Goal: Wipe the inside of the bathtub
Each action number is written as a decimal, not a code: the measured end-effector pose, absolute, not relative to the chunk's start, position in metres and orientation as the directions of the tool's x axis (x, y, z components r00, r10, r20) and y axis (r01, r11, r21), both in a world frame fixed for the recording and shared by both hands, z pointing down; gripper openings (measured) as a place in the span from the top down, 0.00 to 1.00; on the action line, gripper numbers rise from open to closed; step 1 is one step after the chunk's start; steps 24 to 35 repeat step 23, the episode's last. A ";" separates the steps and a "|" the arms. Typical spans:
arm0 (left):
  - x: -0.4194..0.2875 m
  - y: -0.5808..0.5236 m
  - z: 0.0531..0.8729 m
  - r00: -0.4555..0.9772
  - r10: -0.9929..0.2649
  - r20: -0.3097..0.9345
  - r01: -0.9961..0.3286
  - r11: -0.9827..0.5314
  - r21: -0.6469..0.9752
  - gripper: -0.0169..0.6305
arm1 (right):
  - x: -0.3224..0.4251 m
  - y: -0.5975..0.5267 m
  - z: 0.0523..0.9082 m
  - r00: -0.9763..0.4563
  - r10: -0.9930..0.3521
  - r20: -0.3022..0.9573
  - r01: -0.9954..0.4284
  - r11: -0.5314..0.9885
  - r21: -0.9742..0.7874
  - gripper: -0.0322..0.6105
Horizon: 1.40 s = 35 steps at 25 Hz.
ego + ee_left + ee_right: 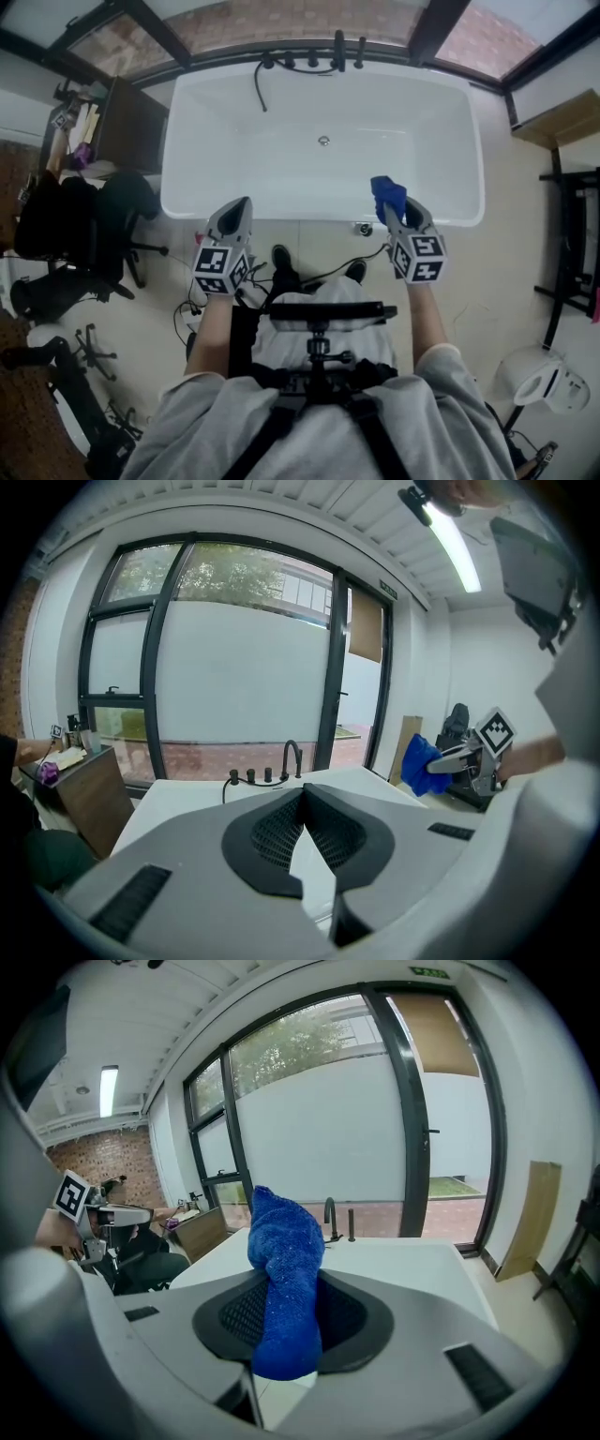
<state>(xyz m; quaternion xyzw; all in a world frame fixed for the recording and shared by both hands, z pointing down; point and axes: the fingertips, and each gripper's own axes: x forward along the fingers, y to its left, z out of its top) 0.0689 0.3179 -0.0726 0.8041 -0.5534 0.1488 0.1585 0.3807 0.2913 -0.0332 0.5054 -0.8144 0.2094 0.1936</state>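
Wiping has not started, I judge: my right claw point(394, 214) pinches the blue cloth point(386, 194) over the near rim of the white bathtub point(187, 141), my left claw point(238, 212) is closed on nothing, so next I lower the cloth onto the inner wall.

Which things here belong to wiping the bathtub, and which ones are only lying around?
For the job: white bathtub, blue cloth, right claw shut on it.
Lying about: black office chair, wooden cabinet, floor cables.
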 end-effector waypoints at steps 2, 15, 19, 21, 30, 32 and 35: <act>0.069 0.316 -0.076 0.348 -0.842 0.412 -0.936 -0.336 0.106 0.97 | 0.384 0.294 -0.034 -0.409 -0.746 0.525 -0.908 0.392 -0.150 0.76; 0.074 0.327 -0.077 0.362 -0.833 0.419 -0.930 -0.354 0.098 0.97 | 0.386 0.310 -0.035 -0.401 -0.755 0.518 -0.913 0.375 -0.160 0.76; 0.071 0.331 -0.075 0.358 -0.834 0.419 -0.932 -0.348 0.102 0.97 | 0.387 0.311 -0.033 -0.395 -0.757 0.521 -0.916 0.369 -0.158 0.76; 0.072 0.334 -0.074 0.357 -0.834 0.422 -0.932 -0.347 0.103 0.97 | 0.390 0.313 -0.032 -0.393 -0.758 0.521 -0.917 0.366 -0.158 0.76; 0.074 0.337 -0.074 0.356 -0.832 0.425 -0.932 -0.346 0.104 0.97 | 0.393 0.315 -0.033 -0.390 -0.759 0.522 -0.918 0.363 -0.159 0.76; 0.074 0.337 -0.074 0.356 -0.832 0.425 -0.932 -0.346 0.104 0.97 | 0.393 0.315 -0.033 -0.390 -0.759 0.522 -0.918 0.363 -0.159 0.76; 0.074 0.337 -0.074 0.356 -0.832 0.425 -0.932 -0.346 0.104 0.97 | 0.393 0.315 -0.033 -0.390 -0.759 0.522 -0.918 0.363 -0.159 0.76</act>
